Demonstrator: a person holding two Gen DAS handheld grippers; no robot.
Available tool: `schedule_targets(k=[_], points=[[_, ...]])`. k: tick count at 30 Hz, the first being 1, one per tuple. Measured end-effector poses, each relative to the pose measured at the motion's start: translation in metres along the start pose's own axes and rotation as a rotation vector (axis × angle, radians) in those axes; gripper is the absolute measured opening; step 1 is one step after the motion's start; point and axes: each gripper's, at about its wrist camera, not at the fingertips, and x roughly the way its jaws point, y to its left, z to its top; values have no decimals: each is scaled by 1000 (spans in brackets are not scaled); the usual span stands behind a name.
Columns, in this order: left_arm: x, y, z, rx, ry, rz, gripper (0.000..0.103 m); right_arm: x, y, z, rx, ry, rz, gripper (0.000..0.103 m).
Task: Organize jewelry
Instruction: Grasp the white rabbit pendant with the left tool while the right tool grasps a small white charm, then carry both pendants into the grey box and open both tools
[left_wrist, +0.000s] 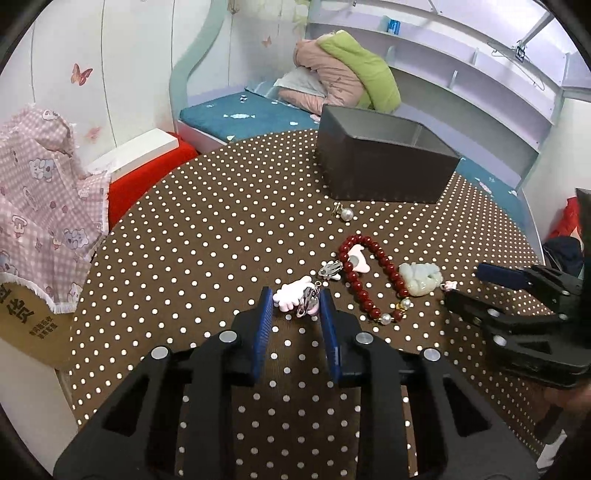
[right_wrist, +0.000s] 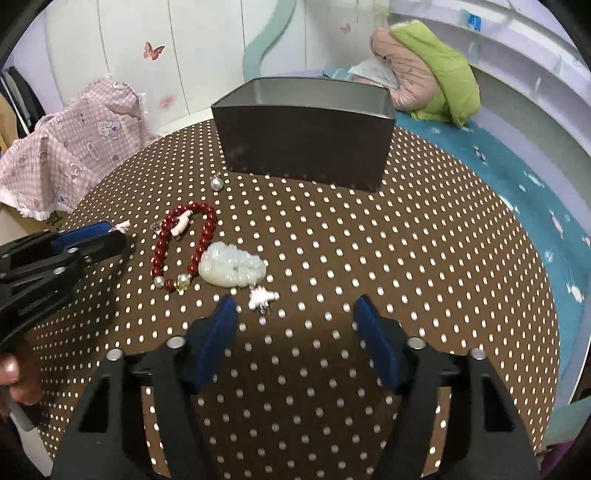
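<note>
My left gripper (left_wrist: 295, 301) is open with its blue pads on either side of a pink hand-shaped hair clip (left_wrist: 293, 297) lying on the dotted brown tablecloth (left_wrist: 207, 236). A red bead bracelet (left_wrist: 373, 275) (right_wrist: 184, 247), a pale jade pendant (left_wrist: 421, 278) (right_wrist: 232, 267), a second pink clip (left_wrist: 358, 260), a small silver clip (left_wrist: 330, 269) and a pearl earring (left_wrist: 345, 213) (right_wrist: 216, 183) lie beyond. My right gripper (right_wrist: 295, 314) is open and empty, just behind a small pink star clip (right_wrist: 261, 296). The dark grey box (left_wrist: 384, 162) (right_wrist: 306, 136) stands open at the table's far side.
A bed with a teal sheet (right_wrist: 517, 177) and pink and green bedding (left_wrist: 347, 77) lies behind the table. A pink checked cloth (left_wrist: 44, 199) over a cardboard box sits off the left edge. White shelves (left_wrist: 461, 70) line the far wall.
</note>
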Motion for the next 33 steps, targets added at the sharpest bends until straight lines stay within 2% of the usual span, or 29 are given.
schedule_targets(k=[6, 11, 16, 22, 28, 33], points=[[-10, -1, 2, -5, -15, -9, 26, 2, 8, -4, -59, -28, -25, 27], [-13, -3, 2, -11, -17, -17, 26, 4, 18, -7, -113, -36, -30, 13], [-18, -2, 2, -13, -24, -20, 26, -1, 9, -9, -66, -35, 0, 13], [-27, -5, 8, -8, -45, -23, 26, -25, -6, -3, -23, -63, 28, 13], [-43, -10, 26, 8, -88, -44, 26, -63, -15, 25, -22, -144, 50, 13], [-64, -20, 66, 49, -176, -44, 26, -92, -22, 65, -45, -237, 34, 13]])
